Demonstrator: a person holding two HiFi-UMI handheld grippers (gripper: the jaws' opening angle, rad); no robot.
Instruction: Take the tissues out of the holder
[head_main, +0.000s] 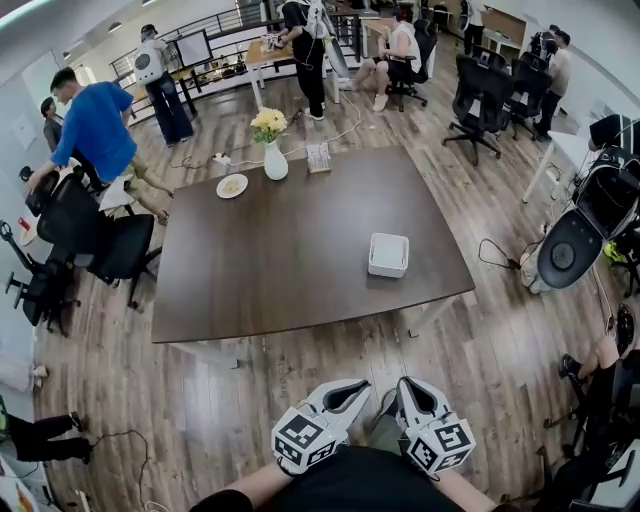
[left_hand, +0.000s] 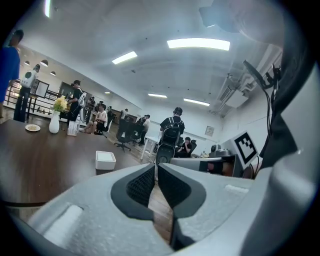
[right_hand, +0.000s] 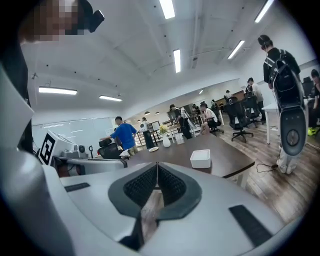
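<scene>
- Both grippers were held low, close in front of the person's body, over the wooden floor. The task had not visibly begun.
- Left gripper (head_main: 362, 385): its own view showed the ribbed pads (left_hand: 142, 182) pressed together with nothing between them.
- Right gripper (head_main: 403, 385): jaws likewise closed, pads (right_hand: 170, 184) meeting at the tips and empty.
- The white tissue holder (head_main: 388, 254) stood on the dark table (head_main: 280, 260), towards its near right corner and well apart from both grippers, with floor and the table's near edge in between.
- Key relation: the holder lay straight ahead, about in line with the gap between the two grippers and slightly nearer the right one.
- The grippers were toed inwards, so the holder (left_hand: 105, 160) sat left of the left jaw line and the holder (right_hand: 200, 158) sat right of the right jaw line.
- The holder's outline looked nearly square, perhaps a touch longer running away from the person (too small to be sure). No tissue could be made out on its top.
- Judgement: either arm would need to reach forward, re-aim outward and open its jaws. The right had the shorter path.
- A vase of flowers (head_main: 272, 150) and a plate (head_main: 232, 185) stood at the far left edge, clear of the route.
</scene>
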